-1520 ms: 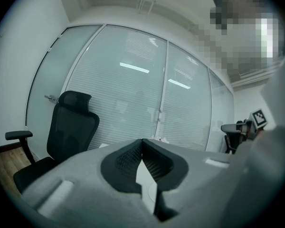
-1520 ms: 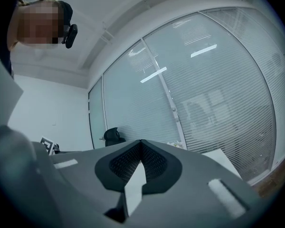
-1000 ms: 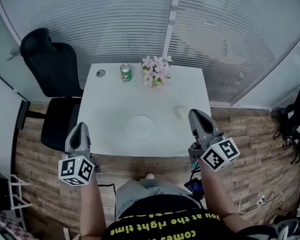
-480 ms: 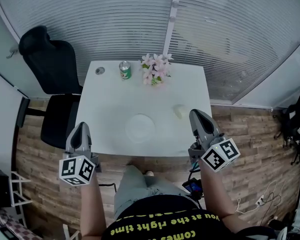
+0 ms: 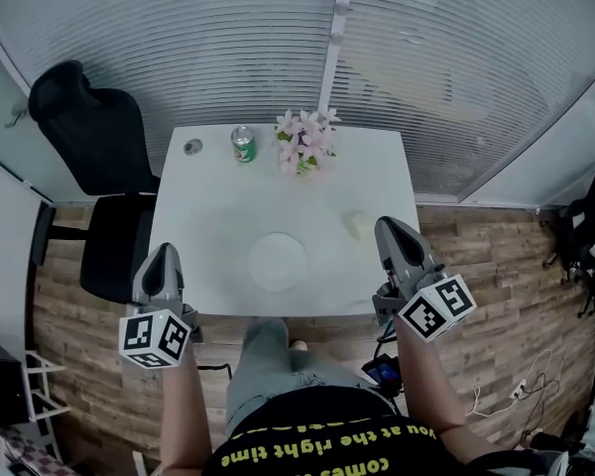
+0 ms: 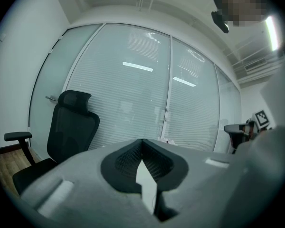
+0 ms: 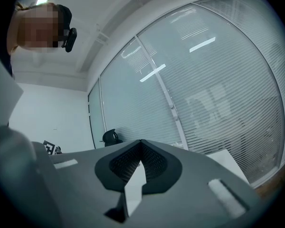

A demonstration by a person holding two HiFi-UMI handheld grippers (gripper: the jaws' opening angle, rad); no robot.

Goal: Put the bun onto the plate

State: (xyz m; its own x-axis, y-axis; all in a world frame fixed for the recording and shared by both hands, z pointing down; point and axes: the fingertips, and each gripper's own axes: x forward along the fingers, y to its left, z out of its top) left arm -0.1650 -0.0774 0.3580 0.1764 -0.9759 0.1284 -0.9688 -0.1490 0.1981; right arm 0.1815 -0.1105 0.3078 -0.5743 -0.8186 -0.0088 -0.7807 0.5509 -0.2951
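Head view: the plate (image 5: 277, 261) lies near the front edge of the table (image 5: 208, 216), the bun (image 5: 356, 224) on the bare top to the plate's right and apart from it, a can (image 5: 243, 144) and flowers (image 5: 305, 142) well behind the plate. The left gripper (image 5: 162, 254) and right gripper (image 5: 387, 231) are held at the table's near corners, either side of the plate. Gripper views: plate and bun out of frame, glass wall (image 6: 133, 80) and chair (image 6: 71, 122) ahead, each pair of jaws closed tip to tip on nothing
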